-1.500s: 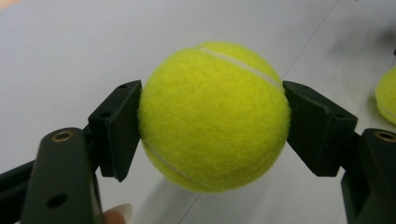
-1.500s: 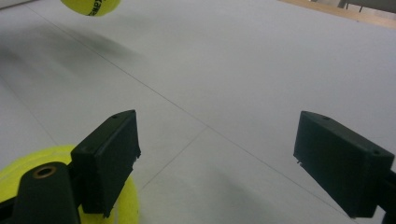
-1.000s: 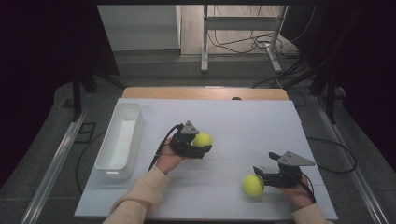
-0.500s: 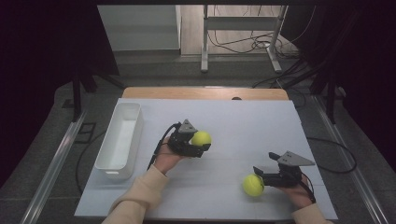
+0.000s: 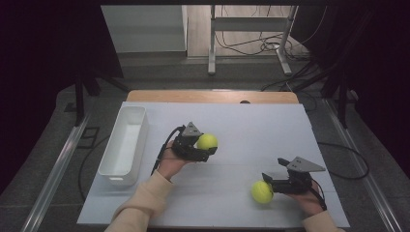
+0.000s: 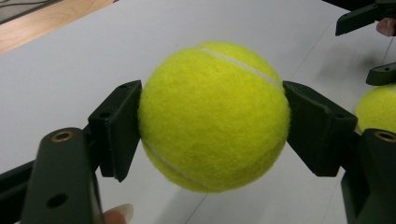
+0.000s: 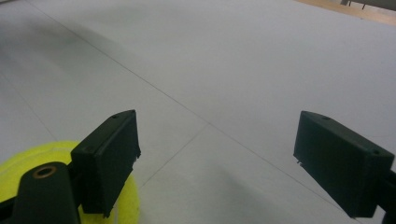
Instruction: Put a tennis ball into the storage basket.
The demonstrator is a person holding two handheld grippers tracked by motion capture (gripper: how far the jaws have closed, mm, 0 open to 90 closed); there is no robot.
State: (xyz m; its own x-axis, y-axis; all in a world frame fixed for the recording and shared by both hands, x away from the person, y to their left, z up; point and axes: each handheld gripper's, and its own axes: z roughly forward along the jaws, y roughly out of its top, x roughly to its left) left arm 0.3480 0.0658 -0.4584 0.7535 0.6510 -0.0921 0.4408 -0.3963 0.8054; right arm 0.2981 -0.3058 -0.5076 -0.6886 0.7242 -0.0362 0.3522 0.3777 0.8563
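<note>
While the left gripper [image 5: 207,145] clamps a yellow tennis ball [image 5: 207,141] between its two black jaws, the ball hangs clear of the table, both pads pressed flat against its sides in the left gripper view, where the ball [image 6: 212,116] sits dead centre and its white seam curves across the top and the lower left. A fingertip of the person's left hand [image 5: 169,164] peeks in at six o'clock of that view. The right gripper [image 5: 269,182] stands with its jaws wide apart and nothing between them; in the right gripper view only bare table surface lies in the gap. A second tennis ball [image 5: 261,191] rests on the white table [image 5: 270,125] at about nine o'clock from the right gripper in the high view, just beside its jaw tips, and shows behind the left-hand jaw at eight o'clock in the right gripper view [image 7: 28,177]. From the held ball, this second ball lies at about four o'clock, well apart. A white rectangular bin [image 5: 124,145] sits at nine o'clock of the left gripper, near the table's left edge.
</note>
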